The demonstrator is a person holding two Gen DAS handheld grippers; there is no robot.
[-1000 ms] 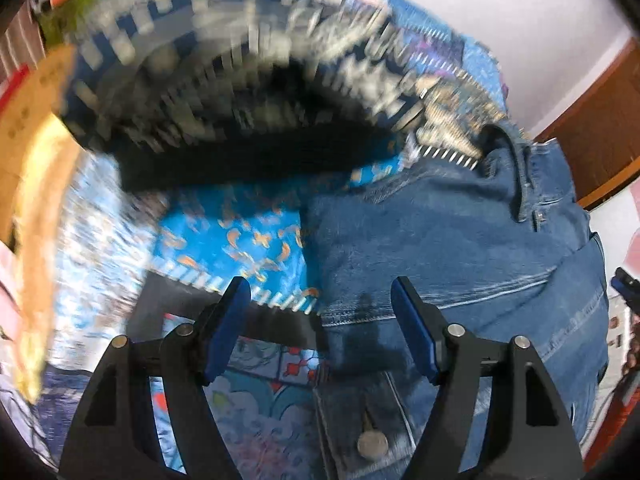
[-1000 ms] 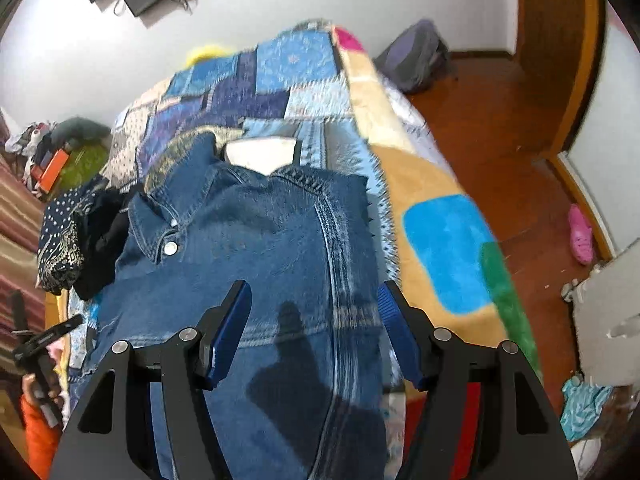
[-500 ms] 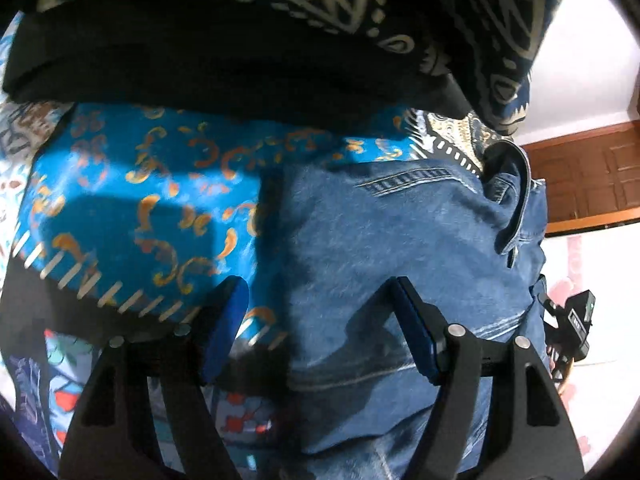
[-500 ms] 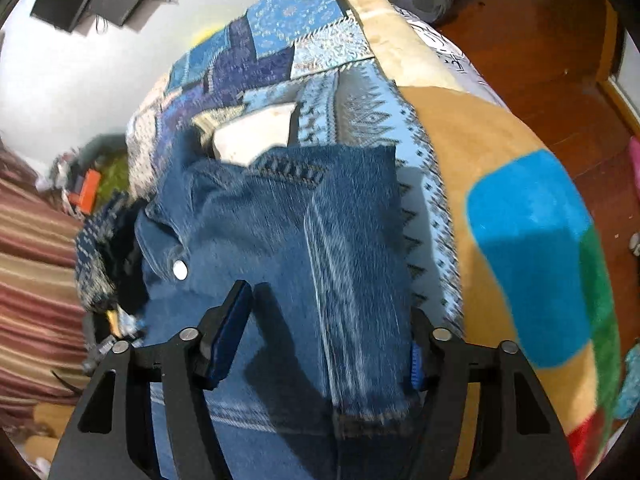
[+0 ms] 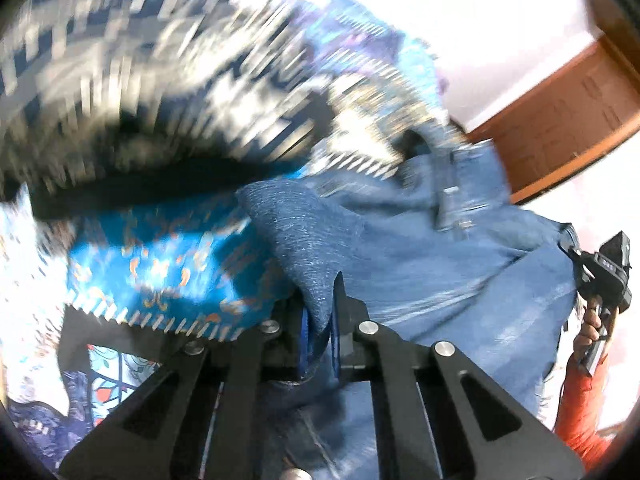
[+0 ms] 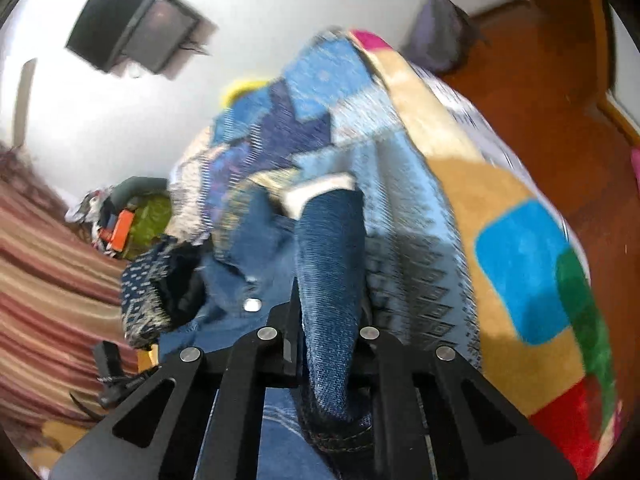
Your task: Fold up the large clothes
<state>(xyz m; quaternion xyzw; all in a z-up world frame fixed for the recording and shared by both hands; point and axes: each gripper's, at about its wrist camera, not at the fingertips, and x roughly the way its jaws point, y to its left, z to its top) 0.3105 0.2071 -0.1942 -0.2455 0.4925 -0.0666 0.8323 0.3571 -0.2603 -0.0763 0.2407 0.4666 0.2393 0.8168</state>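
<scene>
A blue denim jacket (image 5: 460, 264) lies on a patchwork quilt. My left gripper (image 5: 320, 320) is shut on a pinched fold of its left edge and lifts the cloth into a peak. My right gripper (image 6: 328, 320) is shut on a raised fold of the denim jacket (image 6: 332, 264) at its right edge. The jacket's collar and a metal snap button (image 6: 251, 304) show left of that fold. Both views are blurred by motion.
A dark patterned garment pile (image 5: 132, 92) sits beyond the jacket's left side, also in the right wrist view (image 6: 160, 292). The patchwork quilt (image 6: 520, 264) drops off to a wooden floor (image 6: 540, 80) on the right. A wall-mounted screen (image 6: 136, 28) hangs behind the bed.
Both grippers were open above the flat jacket; now each has shut on a side edge of the denim and raised it off the quilt.
</scene>
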